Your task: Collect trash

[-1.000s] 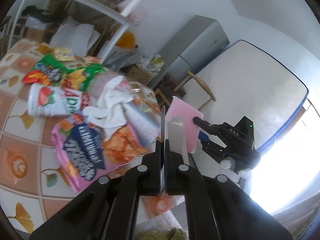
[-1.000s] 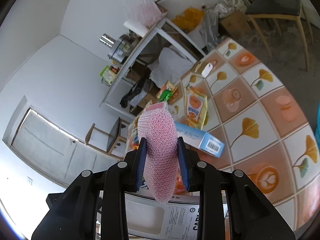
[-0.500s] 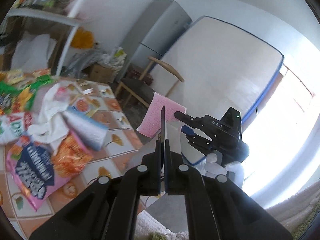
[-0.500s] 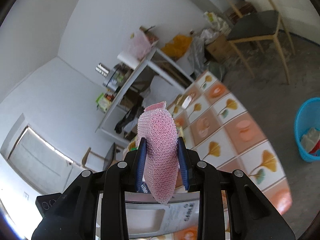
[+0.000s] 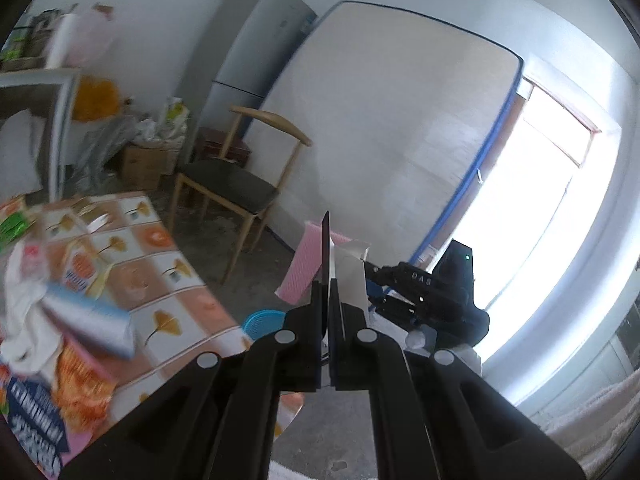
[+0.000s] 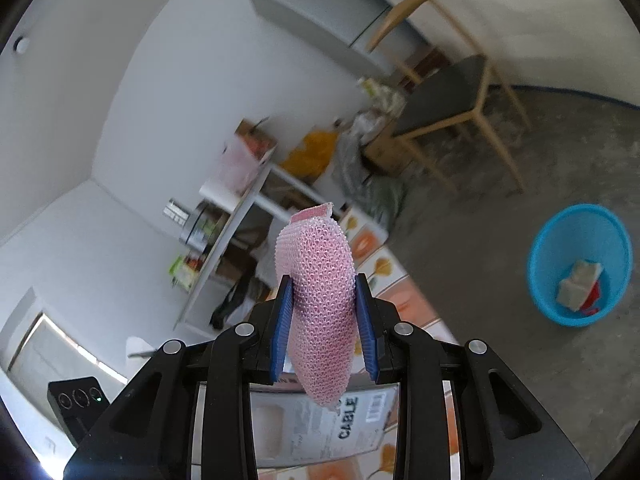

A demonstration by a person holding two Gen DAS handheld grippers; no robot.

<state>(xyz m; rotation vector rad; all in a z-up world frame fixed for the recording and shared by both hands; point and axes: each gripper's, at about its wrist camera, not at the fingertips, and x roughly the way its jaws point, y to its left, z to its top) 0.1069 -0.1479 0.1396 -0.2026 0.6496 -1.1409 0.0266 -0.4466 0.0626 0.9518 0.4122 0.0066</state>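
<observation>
My right gripper point(image 6: 323, 292) is shut on a pink mesh sponge point(image 6: 320, 304) that sticks up between its blue pads. The left wrist view shows that sponge point(image 5: 304, 268) just past my left gripper point(image 5: 329, 292). The left gripper is shut on a thin flat packet point(image 5: 327, 248), seen edge-on there. In the right wrist view the packet point(image 6: 320, 420) shows a "CABLE" label. A blue bin point(image 6: 580, 264) stands on the floor at the right with some scraps in it; the left wrist view shows only part of its rim point(image 5: 264, 320). Both grippers hang past the table's edge.
The table with a tiled orange cloth point(image 5: 168, 280) carries wrappers, a white cloth point(image 5: 20, 312) and a blue-white box point(image 5: 88, 320). A wooden chair point(image 6: 452, 96) stands on the concrete floor. Behind it are a grey fridge point(image 5: 248, 52), a propped mattress point(image 5: 400, 120) and a cluttered shelf point(image 6: 240, 208).
Both views have swung away from the table's trash pile toward the floor and chair. The blue bin has come into sight. Both grips look the same.
</observation>
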